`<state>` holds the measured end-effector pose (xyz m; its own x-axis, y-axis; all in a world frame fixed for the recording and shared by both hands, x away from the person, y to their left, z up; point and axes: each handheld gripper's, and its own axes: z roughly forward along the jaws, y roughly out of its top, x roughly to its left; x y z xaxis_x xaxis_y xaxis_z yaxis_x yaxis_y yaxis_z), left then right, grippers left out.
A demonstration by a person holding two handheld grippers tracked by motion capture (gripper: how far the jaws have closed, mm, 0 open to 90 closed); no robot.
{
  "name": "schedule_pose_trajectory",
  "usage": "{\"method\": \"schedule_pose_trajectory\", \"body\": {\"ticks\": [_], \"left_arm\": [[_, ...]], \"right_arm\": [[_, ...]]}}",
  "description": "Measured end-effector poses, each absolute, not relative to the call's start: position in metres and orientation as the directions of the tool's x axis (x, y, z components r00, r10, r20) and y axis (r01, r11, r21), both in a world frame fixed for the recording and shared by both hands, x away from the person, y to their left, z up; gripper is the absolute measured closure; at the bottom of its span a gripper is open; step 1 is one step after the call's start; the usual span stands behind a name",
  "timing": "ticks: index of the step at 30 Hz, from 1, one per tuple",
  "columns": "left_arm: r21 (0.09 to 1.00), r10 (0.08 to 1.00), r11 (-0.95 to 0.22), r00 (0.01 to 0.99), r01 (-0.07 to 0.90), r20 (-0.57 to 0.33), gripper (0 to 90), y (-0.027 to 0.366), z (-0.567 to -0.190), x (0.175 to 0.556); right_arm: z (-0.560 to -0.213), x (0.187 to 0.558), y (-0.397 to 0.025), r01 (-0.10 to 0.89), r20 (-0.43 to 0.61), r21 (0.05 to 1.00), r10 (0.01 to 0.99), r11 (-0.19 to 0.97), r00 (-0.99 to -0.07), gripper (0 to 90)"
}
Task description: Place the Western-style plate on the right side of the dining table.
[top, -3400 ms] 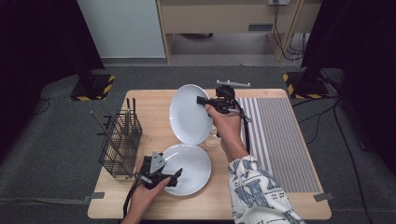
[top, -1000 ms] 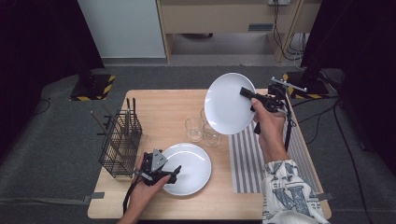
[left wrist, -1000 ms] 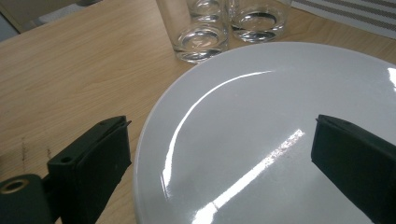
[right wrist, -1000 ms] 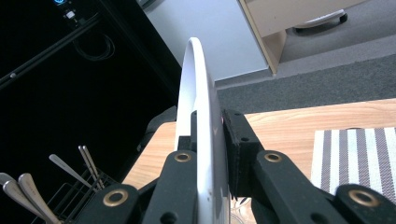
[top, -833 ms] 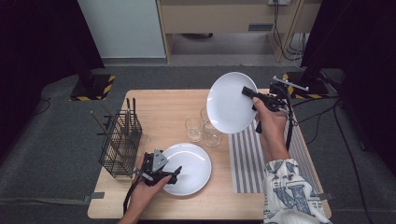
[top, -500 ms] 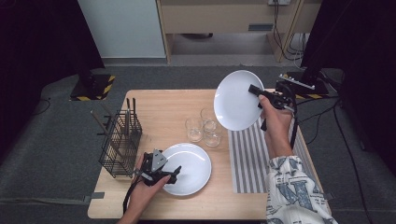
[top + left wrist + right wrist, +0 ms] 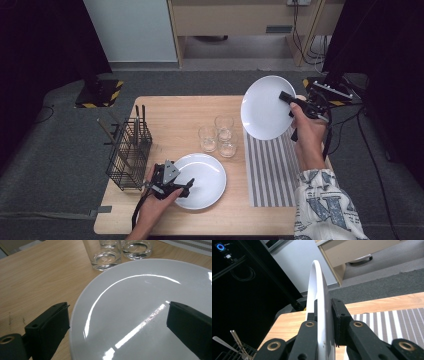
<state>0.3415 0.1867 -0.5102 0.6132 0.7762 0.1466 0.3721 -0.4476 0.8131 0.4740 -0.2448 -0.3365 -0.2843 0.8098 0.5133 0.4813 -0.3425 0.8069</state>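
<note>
— What is the right gripper (image 7: 286,96) doing from where you are standing?

— It is pinching a white plate (image 7: 267,107) by its rim and holding it up in the air, tilted nearly on edge, above the far end of the striped mat (image 7: 270,170). In the right gripper view that plate (image 7: 320,302) is showing as a thin white blade running straight between the two black jaws, which are pressing on it from both sides. The high view is not giving me that; there I am only seeing the plate's broad face and the hand behind it.

— And the left gripper (image 7: 187,184)?

— It is sitting low at the near edge of the wooden table (image 7: 170,112), at the rim of a second white plate (image 7: 202,178) lying flat. The left gripper view is showing its jaws spread wide, one off the plate's (image 7: 150,312) left rim over bare wood, the other over the glossy face. Whether either jaw is touching the plate, I cannot quite tell.

— Anything else on the table?

— Three clear drinking glasses (image 7: 218,135) are standing clustered just beyond the flat plate, between it and the raised one. The left gripper view is catching only their bases (image 7: 106,257). A black wire cutlery basket (image 7: 128,152) with utensils standing in it is sitting at the left edge, near the left hand (image 7: 152,210). The right gripper view is picking up a corner of that basket (image 7: 235,350) too.
</note>
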Motion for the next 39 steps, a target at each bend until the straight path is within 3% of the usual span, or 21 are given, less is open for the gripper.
{"method": "schedule_pose_trajectory", "body": {"ticks": [19, 39], "left_arm": [[0.799, 0.76, -0.478, 0.628, 0.366, 0.166, 4.1, 0.183, -0.513, 0.342], [0.79, 0.752, -0.511, 0.622, 0.339, 0.219, 4.1, 0.18, -0.512, 0.34]], "right_arm": [[-0.38, 0.471, -0.279, 0.505, 0.505, 0.786, 0.841, -0.356, -0.193, 83.3], [-0.431, 0.469, -0.285, 0.564, 0.516, 0.744, 0.844, -0.357, -0.147, 83.2]]}}
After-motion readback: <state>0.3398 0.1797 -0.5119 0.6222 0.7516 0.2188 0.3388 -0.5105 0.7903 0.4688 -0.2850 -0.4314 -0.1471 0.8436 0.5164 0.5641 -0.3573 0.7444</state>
